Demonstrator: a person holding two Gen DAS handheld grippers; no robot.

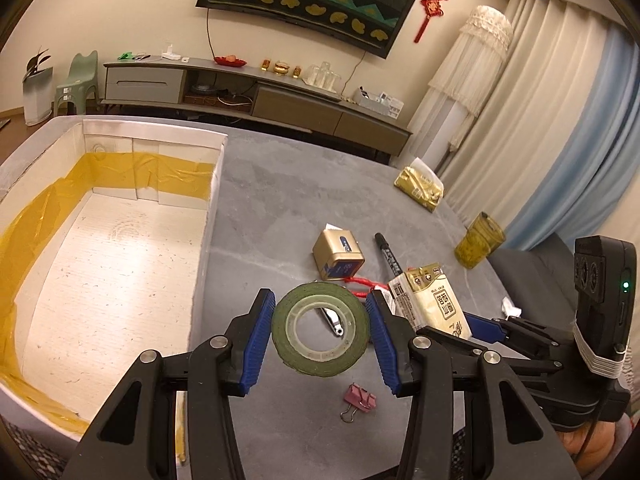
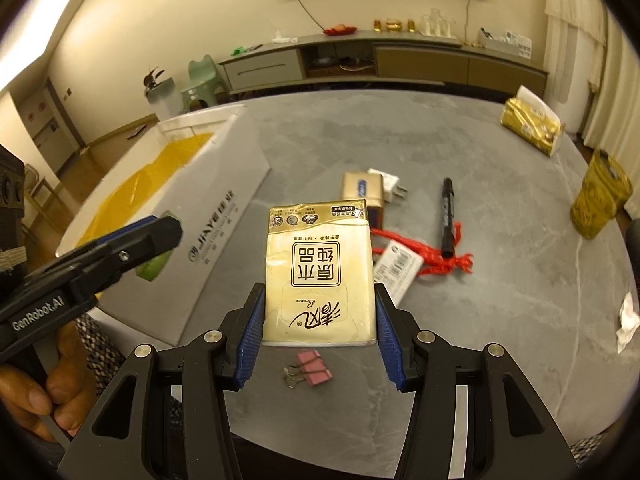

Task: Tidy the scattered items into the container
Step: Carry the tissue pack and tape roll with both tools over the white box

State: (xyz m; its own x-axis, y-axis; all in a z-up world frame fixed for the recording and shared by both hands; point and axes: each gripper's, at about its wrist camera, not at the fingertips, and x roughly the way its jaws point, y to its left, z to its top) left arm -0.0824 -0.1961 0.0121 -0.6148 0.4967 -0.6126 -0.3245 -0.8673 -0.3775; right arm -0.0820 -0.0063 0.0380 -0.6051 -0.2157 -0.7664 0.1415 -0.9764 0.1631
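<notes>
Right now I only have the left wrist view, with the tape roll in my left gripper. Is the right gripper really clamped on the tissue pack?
Observer: Yes. The right gripper has both blue pads pressed against the sides of the tissue pack.
Operator: What is the white bit behind the gold box?
Observer: A white charger plug, right against the gold box, with its prongs pointing toward the pen.
Operator: Any marking on the container's outer side?
Observer: Yes, the container has printed lettering along the outer wall that faces the table.
</notes>
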